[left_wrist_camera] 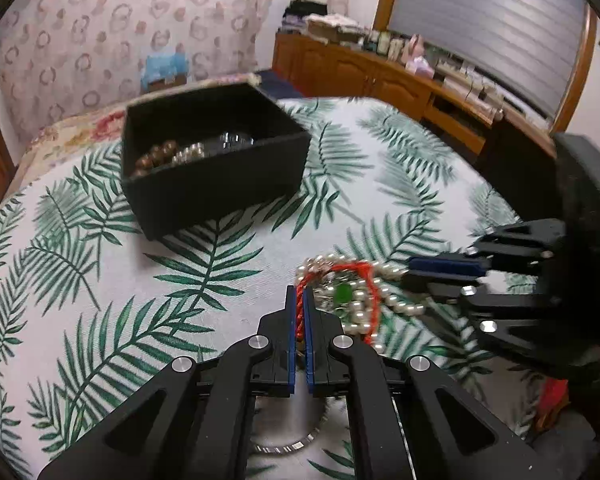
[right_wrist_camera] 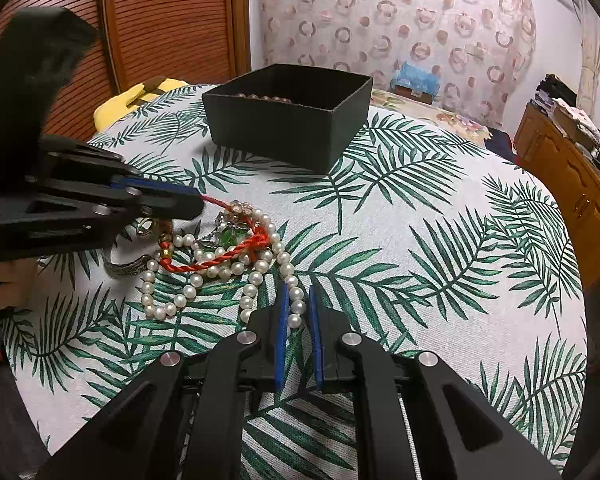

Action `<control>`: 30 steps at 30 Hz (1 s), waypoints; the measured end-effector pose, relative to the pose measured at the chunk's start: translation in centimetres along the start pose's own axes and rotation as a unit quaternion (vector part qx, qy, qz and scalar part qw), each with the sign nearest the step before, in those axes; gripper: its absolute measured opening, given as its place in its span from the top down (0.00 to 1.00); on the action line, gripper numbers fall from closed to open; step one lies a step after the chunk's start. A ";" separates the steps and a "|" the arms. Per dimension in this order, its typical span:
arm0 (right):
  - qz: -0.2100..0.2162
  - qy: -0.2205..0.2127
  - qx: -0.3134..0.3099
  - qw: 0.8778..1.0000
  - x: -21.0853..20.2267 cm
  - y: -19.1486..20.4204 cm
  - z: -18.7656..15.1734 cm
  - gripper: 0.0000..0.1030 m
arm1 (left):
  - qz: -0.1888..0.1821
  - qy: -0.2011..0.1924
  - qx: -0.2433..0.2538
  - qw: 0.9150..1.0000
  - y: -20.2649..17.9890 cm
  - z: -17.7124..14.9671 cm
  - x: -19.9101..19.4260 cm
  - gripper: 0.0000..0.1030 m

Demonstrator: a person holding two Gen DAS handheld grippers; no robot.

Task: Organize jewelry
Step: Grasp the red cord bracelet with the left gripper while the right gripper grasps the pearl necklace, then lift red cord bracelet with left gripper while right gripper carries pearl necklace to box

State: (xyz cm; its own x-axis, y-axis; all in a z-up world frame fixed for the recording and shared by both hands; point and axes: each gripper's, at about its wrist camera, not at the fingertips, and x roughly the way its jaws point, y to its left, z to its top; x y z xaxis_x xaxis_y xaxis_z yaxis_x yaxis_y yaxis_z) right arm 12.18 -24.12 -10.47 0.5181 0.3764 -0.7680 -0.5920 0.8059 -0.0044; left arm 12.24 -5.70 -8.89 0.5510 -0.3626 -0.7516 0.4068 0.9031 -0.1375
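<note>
Two grippers in one tangle: left gripper (left_wrist_camera: pixel 299 294) pinching the red cord (right_wrist_camera: pixel 220 258), right gripper (right_wrist_camera: pixel 299 294) narrowed around the pearl strand (right_wrist_camera: pixel 298 306) (probably to tease them apart). Well short of the black box (right_wrist_camera: pixel 296 120), already holding beads.

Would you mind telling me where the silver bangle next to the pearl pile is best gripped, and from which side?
Grip the silver bangle on its outer arc, the part facing away from the pearl necklace, coming down from above with one finger inside the ring and one outside. It lies flat on the tablecloth, and that arc looks free, while the pile side sits under the left gripper and the tangle.
</note>
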 end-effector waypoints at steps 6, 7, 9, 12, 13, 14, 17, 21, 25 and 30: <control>0.000 0.000 0.000 1.000 0.0 0.0 0.0 0.89 | -0.009 -0.037 0.001 0.999 -1.0 -0.3 -3.1 0.98; 0.000 0.000 0.000 1.000 0.0 0.0 0.0 0.89 | -0.010 -0.042 0.002 0.999 -1.1 -0.3 -3.6 0.98; 0.000 0.000 0.000 1.000 0.0 0.0 0.0 0.89 | -0.012 -0.049 0.000 0.999 -1.4 -0.2 -4.2 0.98; 0.000 0.000 0.000 1.000 0.0 0.0 0.0 0.89 | -0.011 -0.061 -0.003 0.998 -1.4 -0.1 -5.1 0.98; 0.000 0.000 0.000 1.000 0.0 0.0 0.0 0.89 | -0.008 -0.067 -0.004 0.998 -1.3 0.0 -5.4 0.98; -0.001 0.000 -0.001 1.000 0.0 0.0 0.0 0.89 | -0.004 -0.071 -0.004 0.997 -1.1 0.1 -5.7 0.98; -0.004 0.000 -0.002 1.000 0.0 0.1 -0.1 0.89 | 0.002 -0.080 -0.007 0.997 -0.8 0.4 -6.2 0.98; -0.001 0.000 0.000 1.000 0.1 0.1 -0.1 0.88 | 0.008 -0.091 -0.011 0.996 -0.4 0.5 -6.8 0.98; 0.007 0.001 0.002 1.000 0.1 0.0 -0.1 0.91 | 0.010 -0.093 -0.015 0.996 0.0 0.3 -6.8 0.98; 0.002 -0.015 -0.007 1.000 -0.6 0.2 0.3 0.92 | 0.013 -0.095 -0.019 0.995 0.4 -0.1 -6.9 0.98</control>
State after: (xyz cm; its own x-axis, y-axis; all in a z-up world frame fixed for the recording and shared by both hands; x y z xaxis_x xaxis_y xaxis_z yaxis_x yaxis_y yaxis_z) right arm 11.93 -24.01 -9.80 0.5344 0.3930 -0.7483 -0.6024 0.7981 -0.0110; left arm 8.56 -2.84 -3.84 0.6896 -0.3728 -0.6208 0.3651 0.9194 -0.1466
